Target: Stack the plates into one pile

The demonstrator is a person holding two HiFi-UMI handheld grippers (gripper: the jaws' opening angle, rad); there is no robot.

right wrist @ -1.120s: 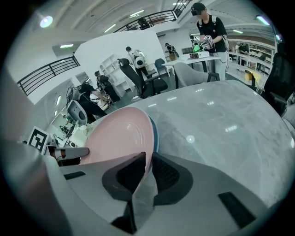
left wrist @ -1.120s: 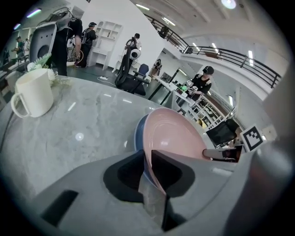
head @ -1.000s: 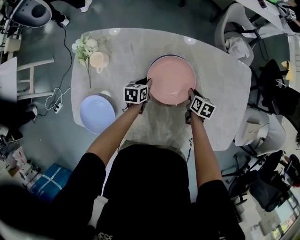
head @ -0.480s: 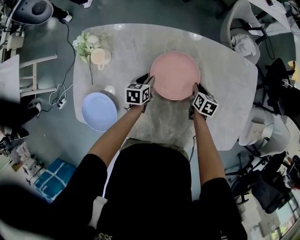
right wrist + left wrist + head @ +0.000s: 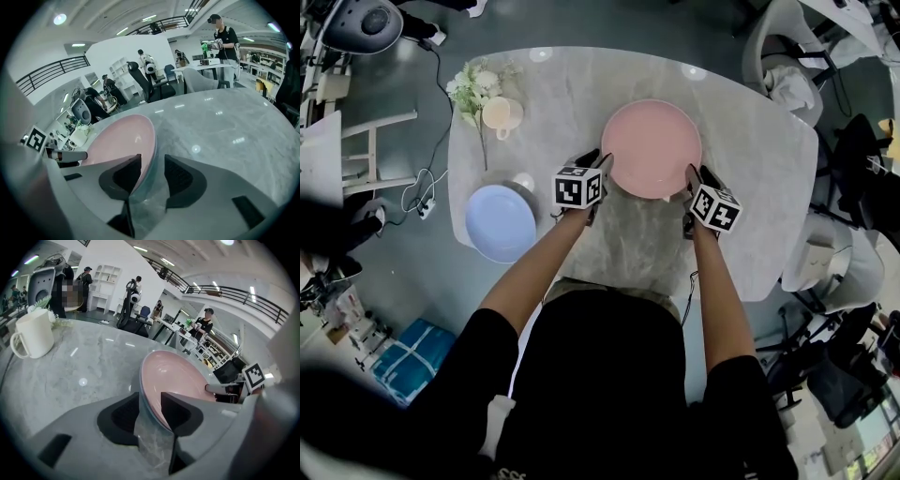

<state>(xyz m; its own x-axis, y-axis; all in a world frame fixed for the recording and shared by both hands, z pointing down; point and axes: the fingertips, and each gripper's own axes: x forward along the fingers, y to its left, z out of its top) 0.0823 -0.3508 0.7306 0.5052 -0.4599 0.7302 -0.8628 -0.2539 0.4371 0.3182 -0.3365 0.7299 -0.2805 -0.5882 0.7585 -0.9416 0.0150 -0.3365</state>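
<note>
We hold the pink plate [image 5: 652, 148] at the upper centre of the head view. It sits flat on the bench [image 5: 750, 141] between our two grippers. The left gripper [image 5: 598, 171] is at the plate's lower-left rim and the right gripper [image 5: 692, 183] at its lower-right rim. Both have just been opening. In each gripper view the jaws stand spread with the rim running up between them, and we see no pad pressing on it, so the plate rests on its own. In the right gripper view a lilac edge shows just under the pink rim. We cannot tell whether that is a second plate beneath it.

The relation that matters now is where the blue plate [image 5: 500, 223] lies. It sits near the bench's left edge, at the left of the frame. That puts it below and left of the pink plate, well apart from it, with bare bench between them. It lies much nearer our left gripper than our right. We judge that the next move belongs to the left side: back off the pink rim, then swing left and down in the frame. The mug [image 5: 499, 113] stands above the blue plate, out of that path.
</note>
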